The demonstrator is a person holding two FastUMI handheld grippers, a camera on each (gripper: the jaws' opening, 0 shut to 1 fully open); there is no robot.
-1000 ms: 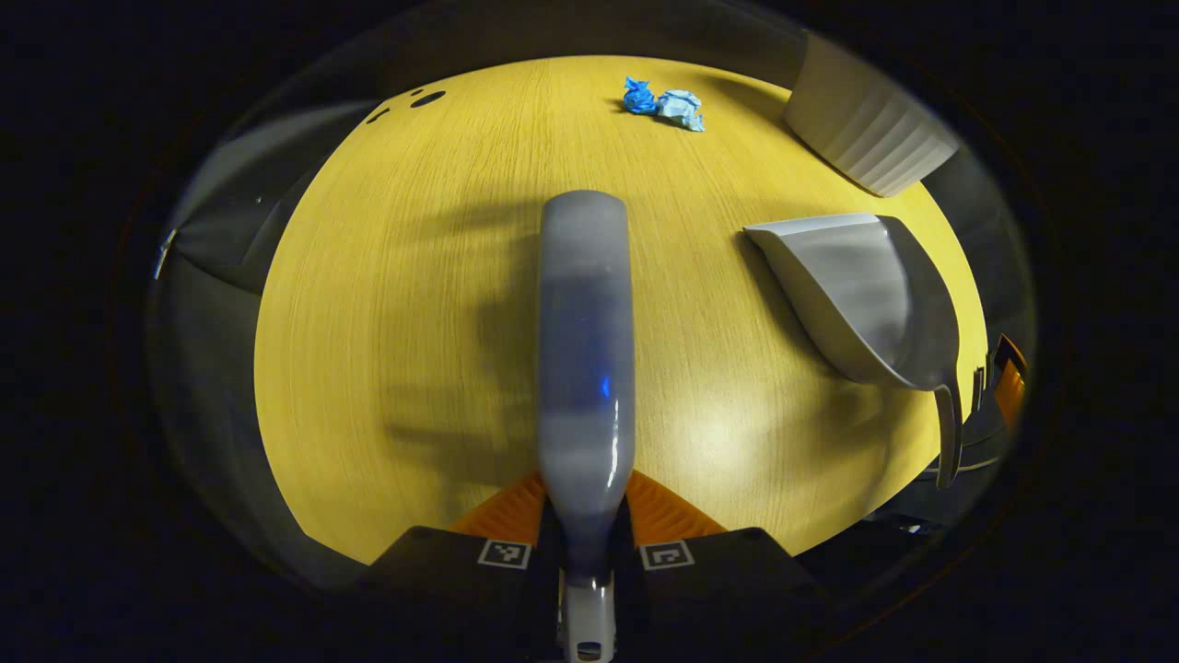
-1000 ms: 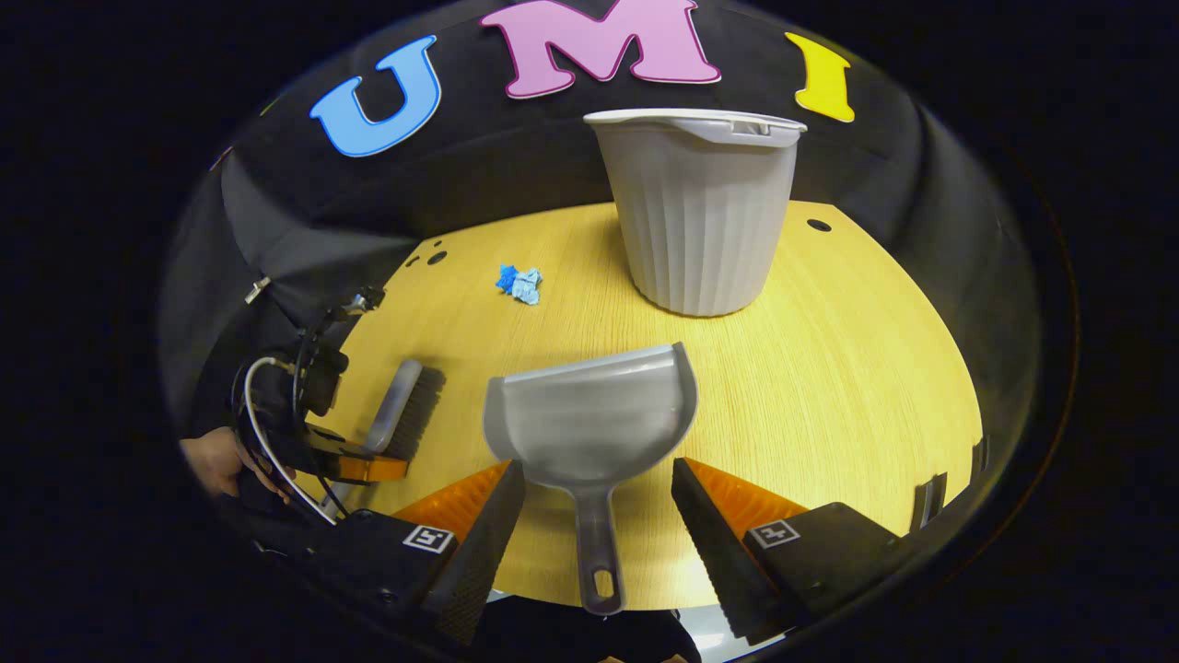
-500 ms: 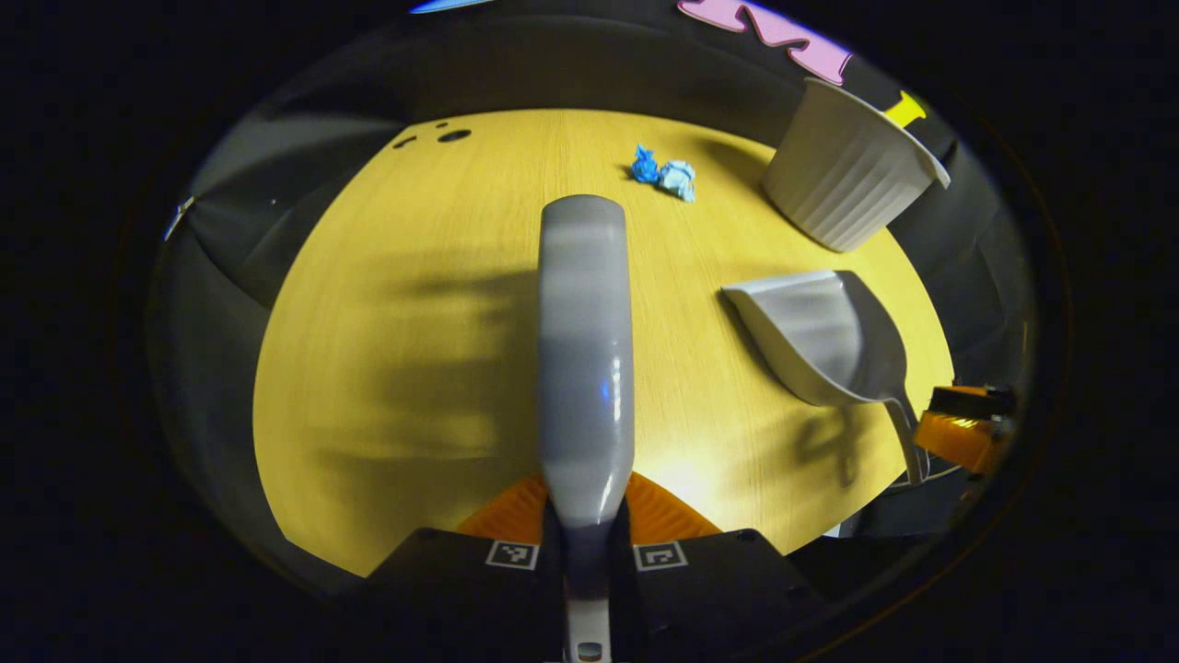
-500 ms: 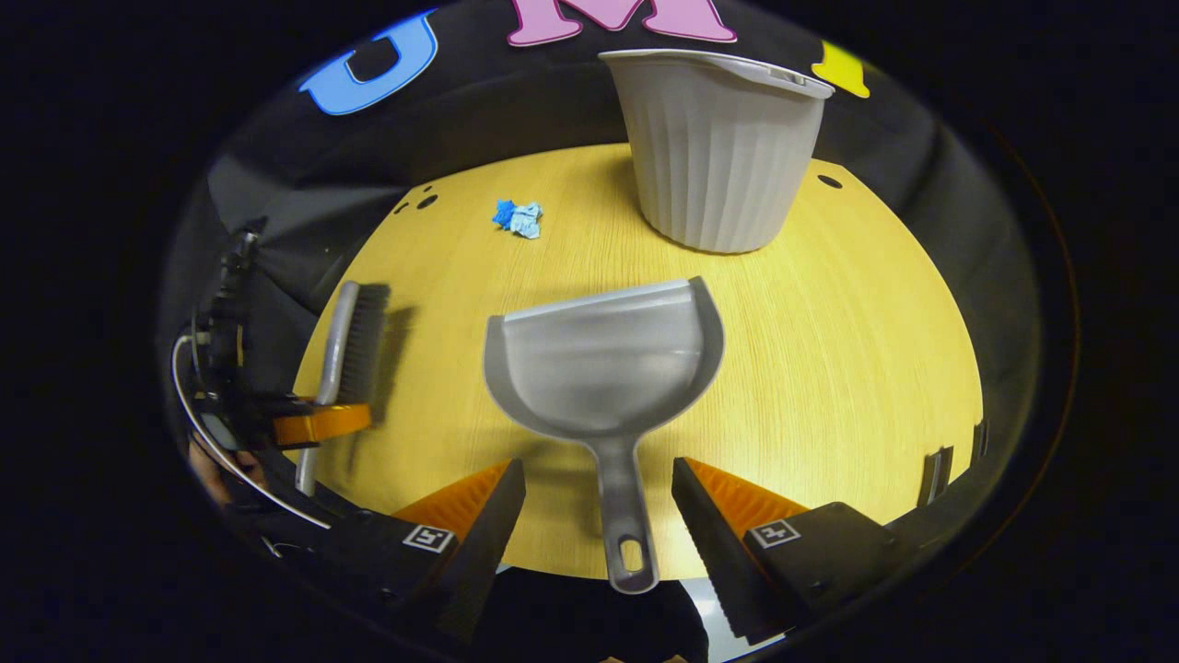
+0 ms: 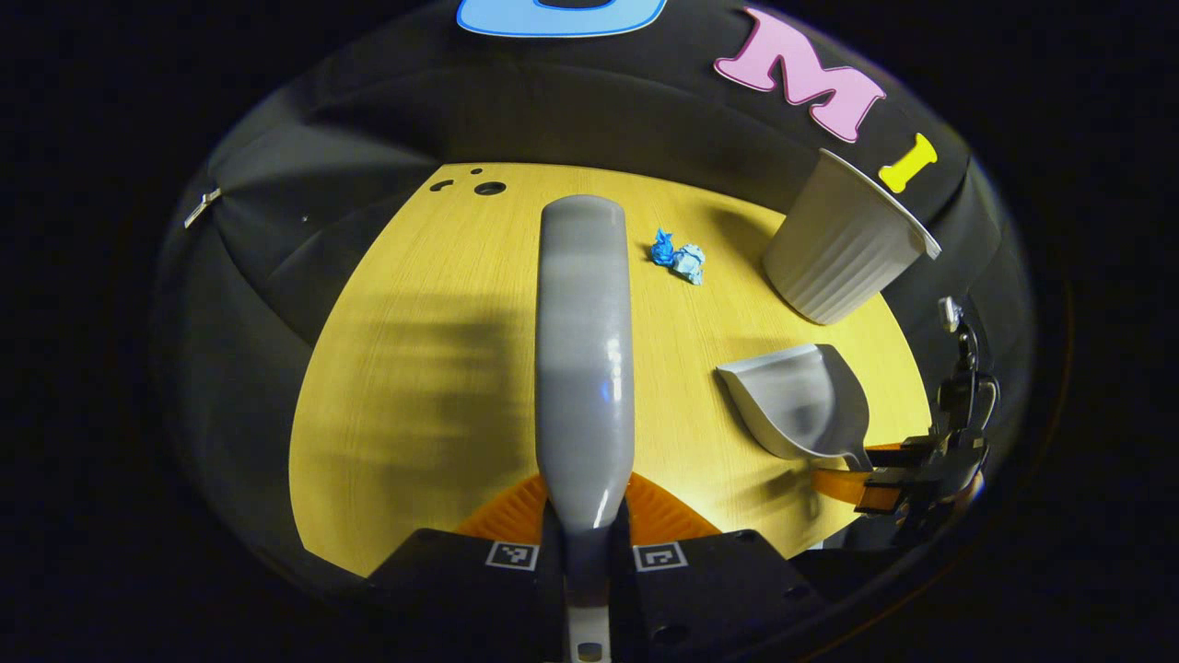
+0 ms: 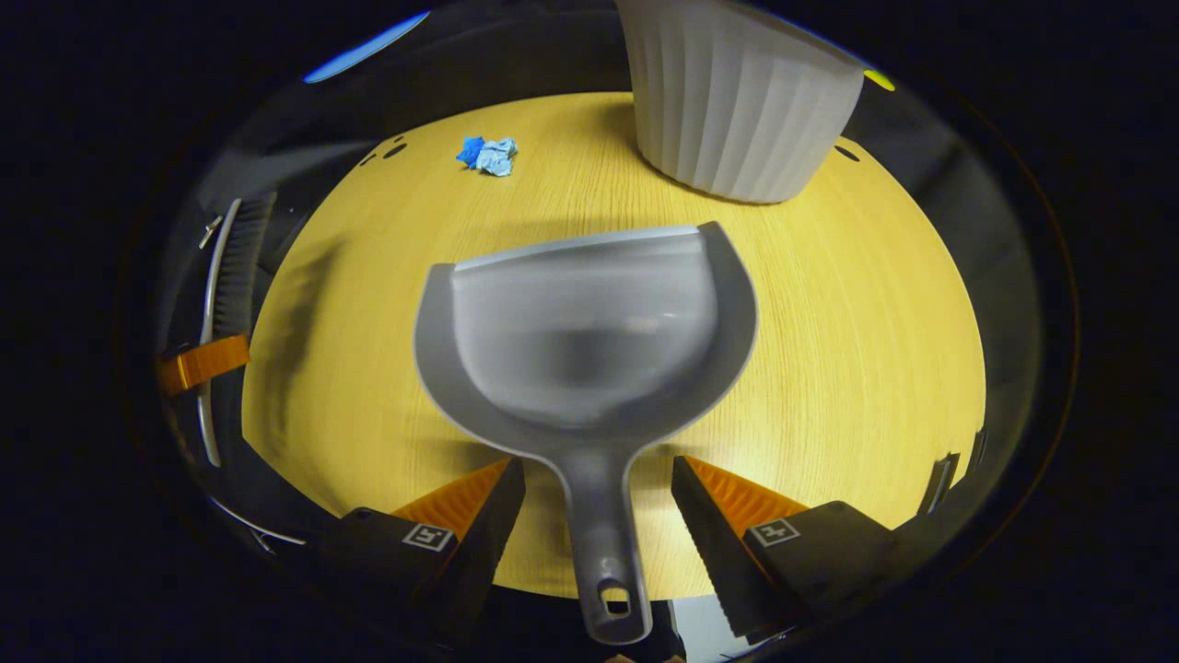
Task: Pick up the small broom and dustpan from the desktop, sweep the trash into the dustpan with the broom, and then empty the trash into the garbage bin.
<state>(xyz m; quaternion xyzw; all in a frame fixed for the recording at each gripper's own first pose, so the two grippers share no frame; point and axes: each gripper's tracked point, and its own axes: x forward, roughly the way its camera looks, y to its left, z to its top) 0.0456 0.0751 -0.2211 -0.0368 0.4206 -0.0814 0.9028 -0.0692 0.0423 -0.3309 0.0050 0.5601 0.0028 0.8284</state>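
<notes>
The left hand-held gripper [image 5: 587,516] has lifted the broom [image 5: 584,350], clamped by its handle, off the bench [image 5: 414,368]; the right hand-held gripper [image 6: 599,502] has closed in, fingers wide astride the dustpan [image 6: 585,336] handle, ungrasped; trash [image 5: 678,258] waits near the bin [image 5: 843,244]
</notes>
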